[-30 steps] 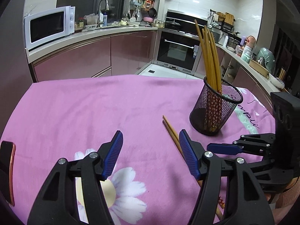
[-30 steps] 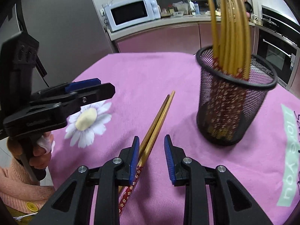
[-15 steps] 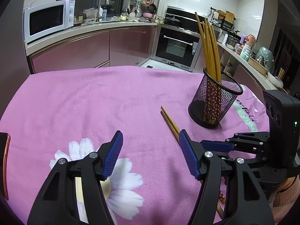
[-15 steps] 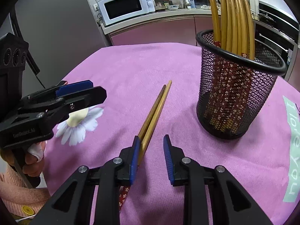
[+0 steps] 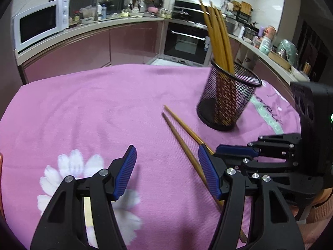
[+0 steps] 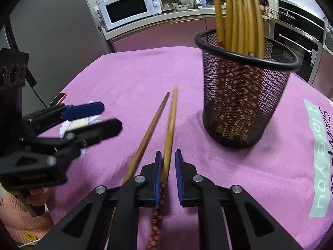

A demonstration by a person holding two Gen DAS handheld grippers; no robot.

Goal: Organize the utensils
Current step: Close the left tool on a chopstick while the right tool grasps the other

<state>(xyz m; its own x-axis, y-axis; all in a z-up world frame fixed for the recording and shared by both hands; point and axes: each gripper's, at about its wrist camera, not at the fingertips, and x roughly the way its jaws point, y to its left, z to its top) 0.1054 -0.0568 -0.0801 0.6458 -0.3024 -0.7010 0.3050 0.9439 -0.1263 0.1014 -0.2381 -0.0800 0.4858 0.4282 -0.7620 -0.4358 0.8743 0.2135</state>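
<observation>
Pink cloth covers the table. Left wrist view: left gripper spread wide, holding nothing, low over the cloth near its near edge; two loose chopsticks lie beside its right finger.

Right wrist view: right gripper closing, one chopstick between its pads, the other outside. Mesh cup of chopsticks stands upright toward the right edge.

The tops of the chopsticks in the black cup run off the top edge in the right view. The near ends of the two loose chopsticks hide under the fingers. The moving left gripper looks blurry.
</observation>
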